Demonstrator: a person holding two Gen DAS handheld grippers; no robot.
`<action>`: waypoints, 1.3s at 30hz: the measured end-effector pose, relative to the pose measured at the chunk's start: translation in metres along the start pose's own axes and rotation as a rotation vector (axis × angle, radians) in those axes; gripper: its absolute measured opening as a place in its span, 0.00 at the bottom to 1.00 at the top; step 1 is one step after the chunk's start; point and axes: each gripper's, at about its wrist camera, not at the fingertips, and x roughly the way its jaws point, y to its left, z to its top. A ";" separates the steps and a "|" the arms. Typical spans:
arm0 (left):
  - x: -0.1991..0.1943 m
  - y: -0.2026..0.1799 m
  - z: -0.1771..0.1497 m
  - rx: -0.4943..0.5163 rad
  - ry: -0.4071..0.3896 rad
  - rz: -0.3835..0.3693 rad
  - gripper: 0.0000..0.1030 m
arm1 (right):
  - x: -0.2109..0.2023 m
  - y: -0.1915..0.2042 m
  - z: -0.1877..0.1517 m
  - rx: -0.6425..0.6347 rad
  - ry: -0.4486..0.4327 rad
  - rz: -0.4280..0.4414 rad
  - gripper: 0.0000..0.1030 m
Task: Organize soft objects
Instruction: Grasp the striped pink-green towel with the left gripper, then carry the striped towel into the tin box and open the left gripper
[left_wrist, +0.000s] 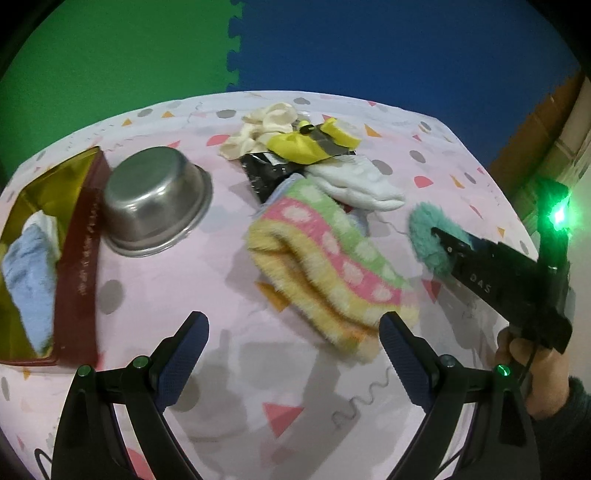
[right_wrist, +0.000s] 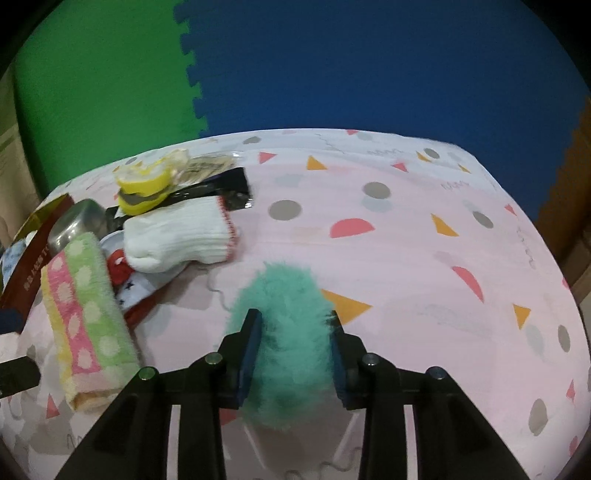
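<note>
Teal, shaggy fluff ball (right_wrist: 291, 332) squeezed in the right tongs (right_wrist: 295, 321); left tongs (left_wrist: 293, 328) spread wide, empty

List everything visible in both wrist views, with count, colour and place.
Fluffy item: one, teal, between the right gripper's pads.
Striped towel: one, pink, green and yellow, table centre.
White sock: one, beside the towel.
Yellow soft toy: one, far side.
Cream cloth: one, far side.
Black packet: one, under the pile.
Steel bowl: one, upside down, beside the box.
Box: one, dark red, gold inside, holding a blue cloth.
Tablecloth: one, pink, patterned.
Left gripper: open, empty.
Right gripper: closed on the fluffy item.
Hand: one, holding the right gripper.
</note>
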 end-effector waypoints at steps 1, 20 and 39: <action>0.004 -0.002 0.002 -0.006 0.006 -0.006 0.89 | 0.001 -0.005 -0.001 0.021 0.004 0.005 0.33; 0.016 -0.017 0.012 0.035 -0.017 -0.034 0.14 | 0.007 -0.013 -0.003 0.067 0.015 0.038 0.33; -0.033 -0.017 0.019 0.093 -0.089 -0.064 0.09 | 0.007 -0.013 -0.003 0.069 0.015 0.042 0.34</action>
